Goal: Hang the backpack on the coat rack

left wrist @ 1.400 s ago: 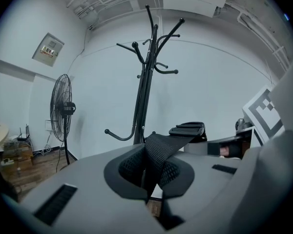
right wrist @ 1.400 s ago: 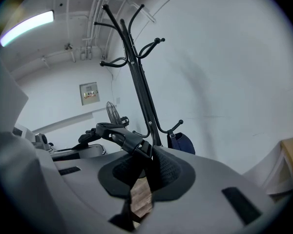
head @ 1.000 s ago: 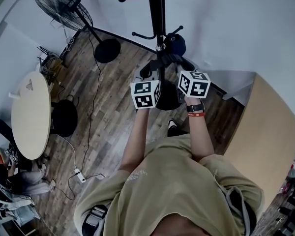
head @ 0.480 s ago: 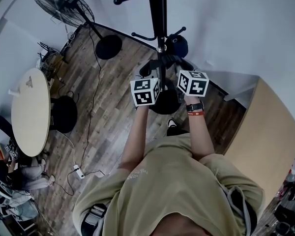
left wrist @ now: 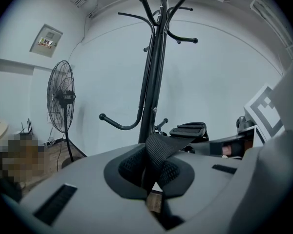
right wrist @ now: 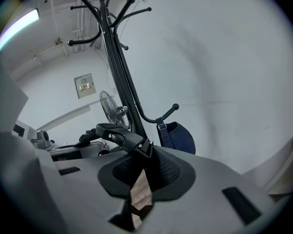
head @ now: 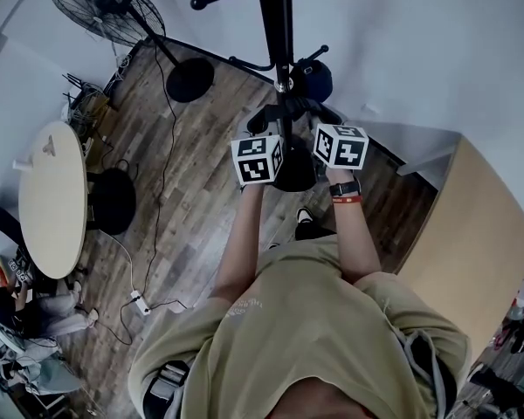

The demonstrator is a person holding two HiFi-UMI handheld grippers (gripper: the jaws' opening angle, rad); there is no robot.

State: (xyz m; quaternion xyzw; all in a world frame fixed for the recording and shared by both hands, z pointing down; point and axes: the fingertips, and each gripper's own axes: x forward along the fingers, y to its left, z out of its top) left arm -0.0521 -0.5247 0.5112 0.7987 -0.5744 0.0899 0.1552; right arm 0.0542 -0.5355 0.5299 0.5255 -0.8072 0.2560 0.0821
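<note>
In the head view both forearms reach forward side by side, and the left gripper (head: 262, 145) and the right gripper (head: 337, 134) hold the black backpack (head: 290, 112) between them, just before the thin metal pole of the coat rack (head: 282, 51). In the left gripper view the jaws pinch a flat woven strap (left wrist: 162, 152) of rough weave. In the right gripper view the jaws pinch such webbing beside a smooth hard buckle (right wrist: 129, 141); a rounded blue fabric bag (right wrist: 179, 138) hangs on a curved hook (right wrist: 156, 117).

- Wood-plank floor (head: 201, 173) carries everything.
- Fan's round base (head: 189, 79) and coat rack (head: 282, 59) (foot hidden) stand on it.
- Round table (head: 51, 201) and power strip (head: 140, 305), with trailing cable (head: 162, 199), at left.
</note>
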